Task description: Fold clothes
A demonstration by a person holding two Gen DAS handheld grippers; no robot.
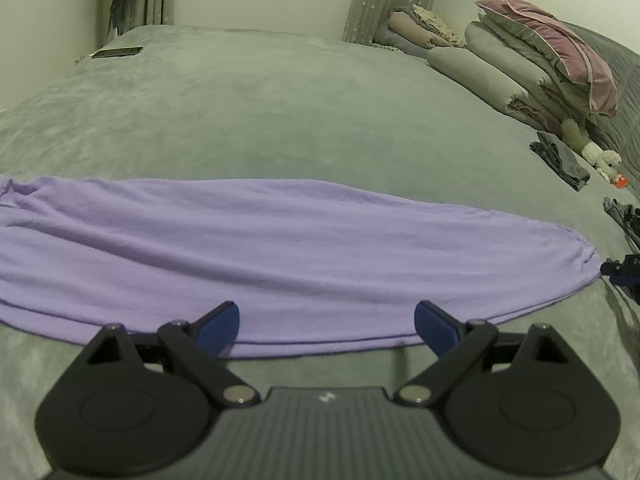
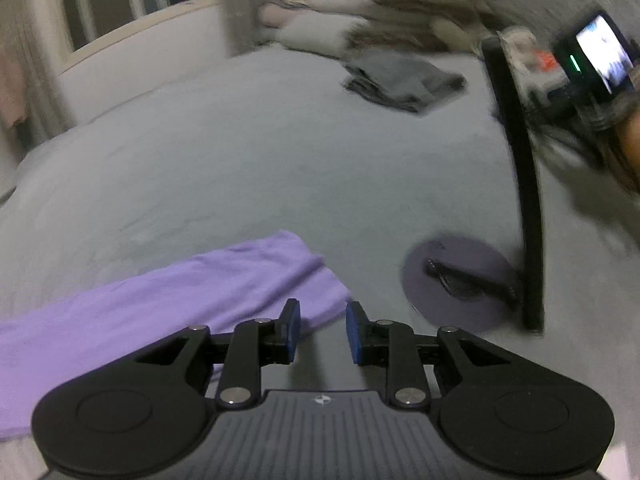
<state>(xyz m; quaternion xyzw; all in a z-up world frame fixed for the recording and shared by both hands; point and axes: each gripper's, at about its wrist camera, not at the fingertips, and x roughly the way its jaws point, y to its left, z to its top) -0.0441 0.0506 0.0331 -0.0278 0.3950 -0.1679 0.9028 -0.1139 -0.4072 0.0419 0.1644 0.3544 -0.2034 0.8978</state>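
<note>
Ahead of the left gripper (image 1: 327,328) the purple garment (image 1: 256,256) lies flat across the grey bedcover (image 1: 280,112), its near hem just under the wide-spread blue pads, with broad bare cover beyond it and folded bedding (image 1: 532,68) piled far off to the right. The left claw is released, nothing between its pads. The right gripper (image 2: 323,334) hangs just past the garment's end (image 2: 224,292), jaws parted a little and holding nothing, the cloth touching neither pad; a black stand (image 2: 520,184) with a round base rises close on its right, a folded grey garment (image 2: 400,80) farther ahead.
</note>
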